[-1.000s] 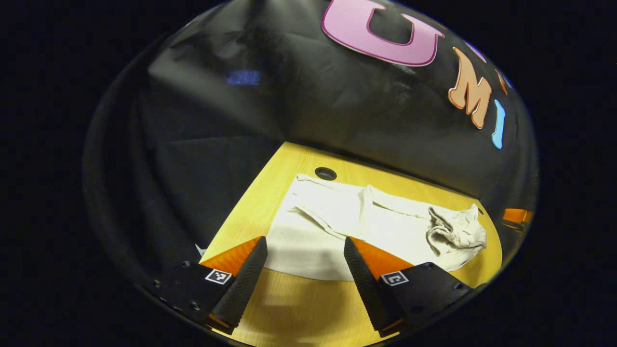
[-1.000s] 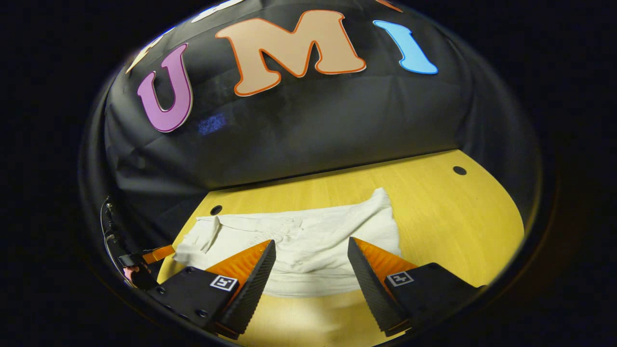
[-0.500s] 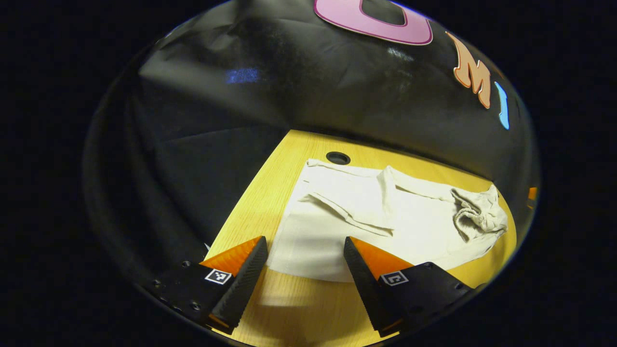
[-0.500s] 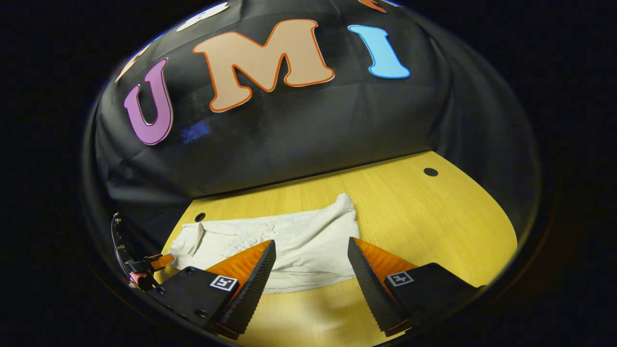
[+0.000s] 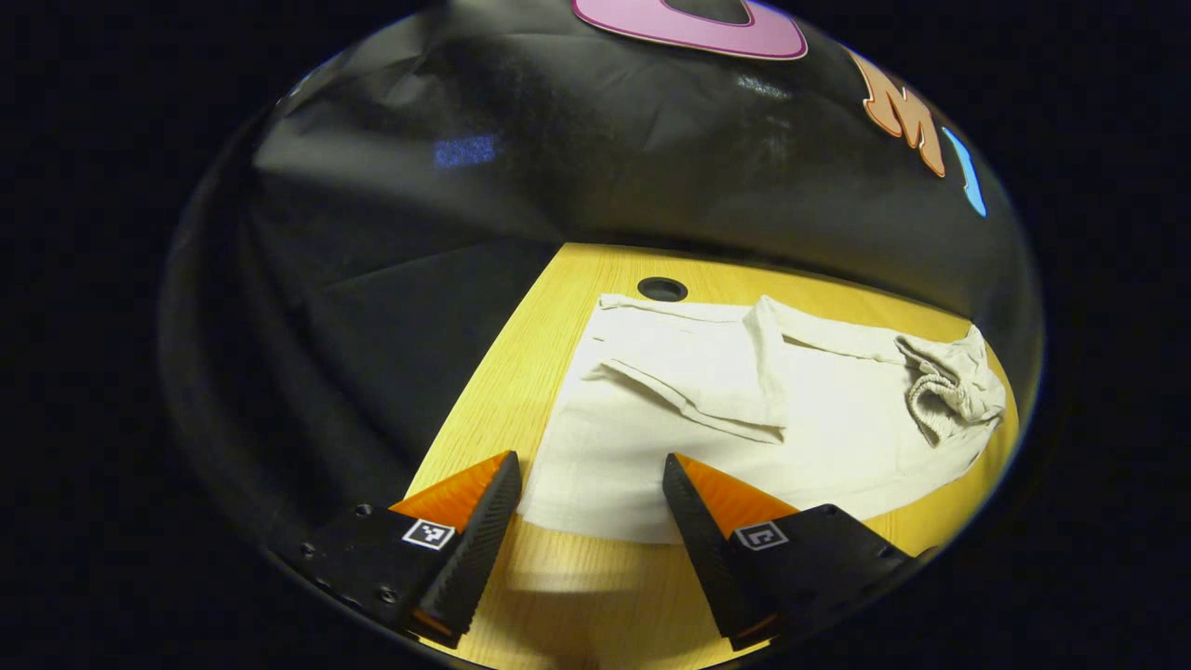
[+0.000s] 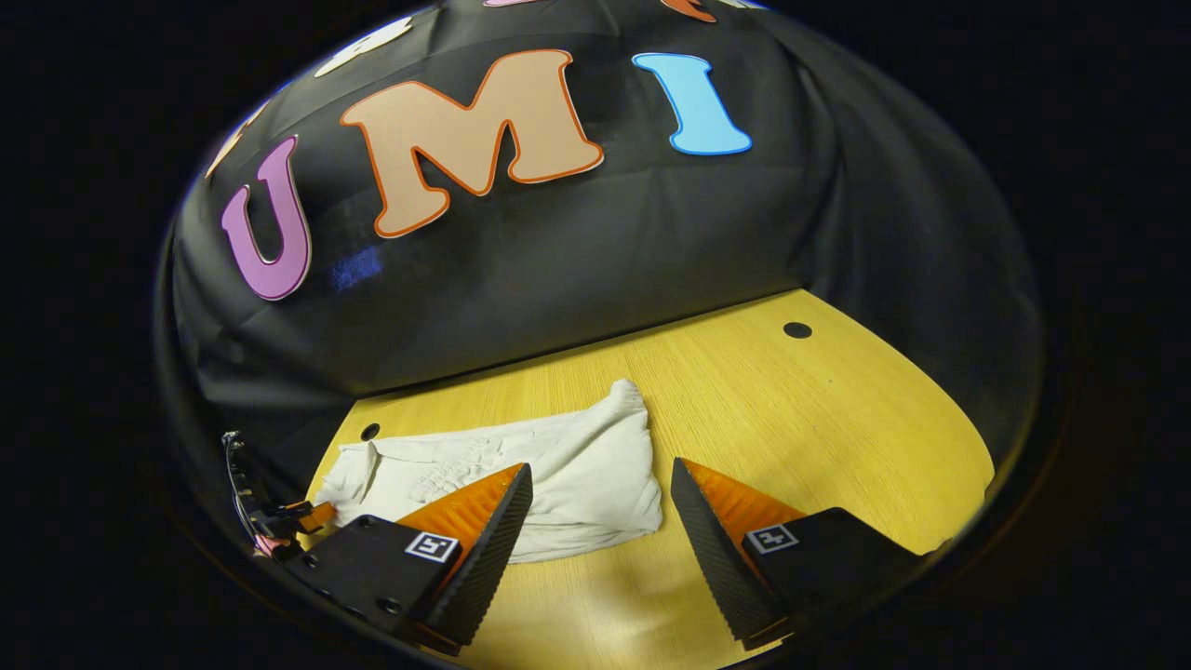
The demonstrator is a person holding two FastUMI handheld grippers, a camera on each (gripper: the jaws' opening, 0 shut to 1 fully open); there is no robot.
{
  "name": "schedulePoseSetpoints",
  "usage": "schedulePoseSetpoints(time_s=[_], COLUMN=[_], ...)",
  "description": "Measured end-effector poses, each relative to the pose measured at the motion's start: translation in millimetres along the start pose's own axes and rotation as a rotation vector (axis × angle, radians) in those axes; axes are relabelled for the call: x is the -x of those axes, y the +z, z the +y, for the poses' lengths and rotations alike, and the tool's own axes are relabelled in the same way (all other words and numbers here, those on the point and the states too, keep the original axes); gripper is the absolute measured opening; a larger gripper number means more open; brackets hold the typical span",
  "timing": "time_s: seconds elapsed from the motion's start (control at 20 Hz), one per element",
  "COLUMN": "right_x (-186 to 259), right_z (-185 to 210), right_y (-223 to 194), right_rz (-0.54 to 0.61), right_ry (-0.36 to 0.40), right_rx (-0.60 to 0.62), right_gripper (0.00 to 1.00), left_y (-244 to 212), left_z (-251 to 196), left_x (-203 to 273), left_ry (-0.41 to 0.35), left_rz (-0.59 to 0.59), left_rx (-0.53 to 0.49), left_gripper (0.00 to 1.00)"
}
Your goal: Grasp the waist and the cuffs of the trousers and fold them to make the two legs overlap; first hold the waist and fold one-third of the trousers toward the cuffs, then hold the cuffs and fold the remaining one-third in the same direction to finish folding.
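Cream trousers (image 5: 744,409) lie flat on the wooden table (image 5: 521,372), one part folded over another. The gathered waist (image 5: 954,395) bunches at the right end in the left gripper view. My left gripper (image 5: 591,475) hangs open above the near cuff edge with nothing between its fingers. In the right gripper view the same trousers (image 6: 558,470) stretch leftward, the waist end (image 6: 628,400) nearest. My right gripper (image 6: 600,484) is open over the trousers' right edge, gripping nothing. The left gripper (image 6: 279,516) shows small at the far left of that view.
The table has a round cable hole (image 5: 662,288) just beyond the trousers' far corner, and two more (image 6: 797,329) (image 6: 369,432) in the right gripper view. Bare wood (image 6: 819,419) spreads to the right of the trousers. Black cloth walls stand close behind the table.
Both grippers have pulled back and swung slightly. The trousers now sit farther left in the right gripper view and higher in the left gripper view. The cloth itself has not moved.
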State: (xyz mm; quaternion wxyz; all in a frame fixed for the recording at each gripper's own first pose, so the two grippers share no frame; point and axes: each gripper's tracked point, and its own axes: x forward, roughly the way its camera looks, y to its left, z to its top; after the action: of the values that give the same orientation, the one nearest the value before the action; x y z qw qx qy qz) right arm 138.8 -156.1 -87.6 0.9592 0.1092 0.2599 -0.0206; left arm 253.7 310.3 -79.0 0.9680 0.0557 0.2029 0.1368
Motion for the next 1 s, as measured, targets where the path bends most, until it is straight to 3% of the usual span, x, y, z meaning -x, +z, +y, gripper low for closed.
schedulePoseSetpoints(time_s=[0.05, 0.1, 0.15, 0.4, 0.45, 0.5, 0.55, 0.6, 1.0], right_x=[0, 1, 1, 4, 6, 8, 8, 6, 4], right_z=[0, 0, -1, -5, -5, -5, -6, -6, -10], right_y=[-1, -4, -5, -10, -9, -9, -9, -9, -7], right_rz=[0.003, 0.005, 0.009, 0.023, 0.022, 0.021, 0.02, 0.02, 0.027], right_ry=[0.002, 0.002, 0.0, -0.005, -0.003, -0.002, -0.001, -0.001, 0.017], right_rx=[0.0, 0.005, 0.01, 0.024, 0.025, 0.026, 0.028, 0.03, 0.024], right_gripper=[0.97, 0.92, 0.96, 0.96, 0.97, 0.96, 0.92, 0.96, 0.97], left_y=[1, 3, 1, 8, 10, 10, 11, 12, 67], left_z=[2, 1, -7, -22, -22, -23, -24, -28, -81], left_x=[1, 2, -1, 2, 1, 2, 4, 7, 46], left_ry=[0.0, -0.009, -0.017, -0.035, -0.04, -0.045, -0.057, -0.08, -0.233], left_rz=[-0.001, 0.001, 0.001, -0.001, -0.002, 0.005, 0.007, 0.01, -0.085], left_rx=[0.002, 0.0, -0.001, 0.01, 0.013, 0.022, 0.033, 0.048, 0.032], left_gripper=[0.89, 0.82, 0.78, 0.11, 0.1, 0.03, 0.01, 0.0, 0.0])
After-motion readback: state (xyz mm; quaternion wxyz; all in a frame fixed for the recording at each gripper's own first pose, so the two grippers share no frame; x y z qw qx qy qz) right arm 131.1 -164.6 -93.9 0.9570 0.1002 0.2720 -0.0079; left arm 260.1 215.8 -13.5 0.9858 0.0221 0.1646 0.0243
